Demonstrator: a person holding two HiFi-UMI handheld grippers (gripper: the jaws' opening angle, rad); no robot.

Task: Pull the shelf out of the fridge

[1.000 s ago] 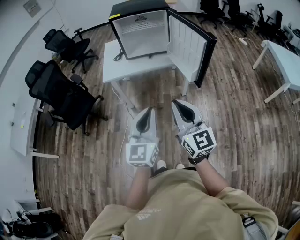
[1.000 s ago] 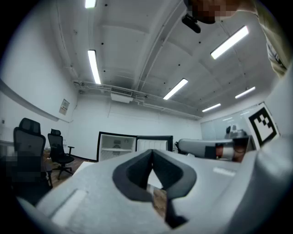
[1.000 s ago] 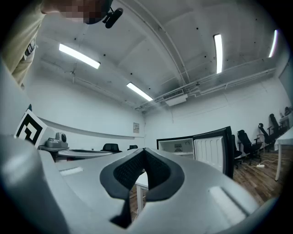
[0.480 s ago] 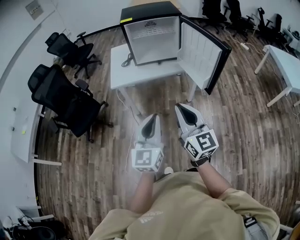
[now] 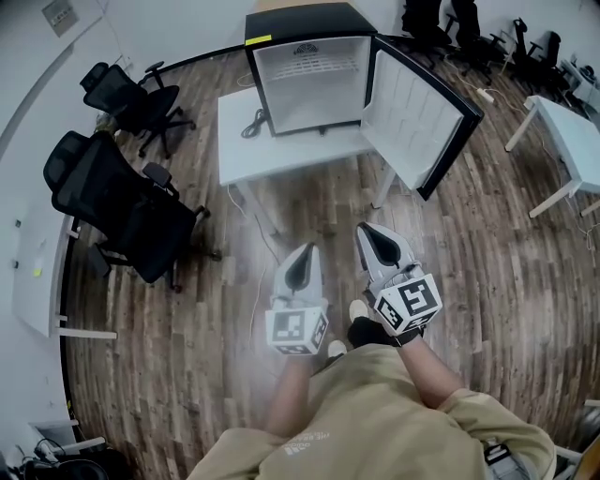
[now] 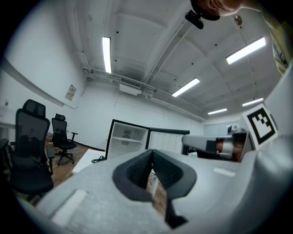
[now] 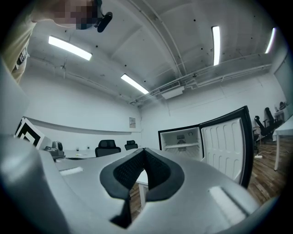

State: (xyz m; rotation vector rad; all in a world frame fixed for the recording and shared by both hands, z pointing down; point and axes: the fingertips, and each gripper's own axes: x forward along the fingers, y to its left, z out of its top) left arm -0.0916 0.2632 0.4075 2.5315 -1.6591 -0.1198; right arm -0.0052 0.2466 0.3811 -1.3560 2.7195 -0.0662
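Note:
A small black fridge stands on a white table with its door swung open to the right. A thin white shelf sits across the upper part of its white inside; the shelf also shows in the left gripper view, and the shelf in the right gripper view. Both grippers hang over the wood floor, well short of the table, pointing level toward the fridge. My left gripper is shut and empty, pads together. My right gripper is shut too, nothing in it.
Black office chairs stand to the left of the table, another chair behind them. A black cable lies on the table beside the fridge. A second white table is at the right. More chairs stand at the back.
Both grippers have sunk a little and lie lower in the head view, nearer the person's body. The fridge sits further right in the frame. Both pairs of jaws stayed shut.

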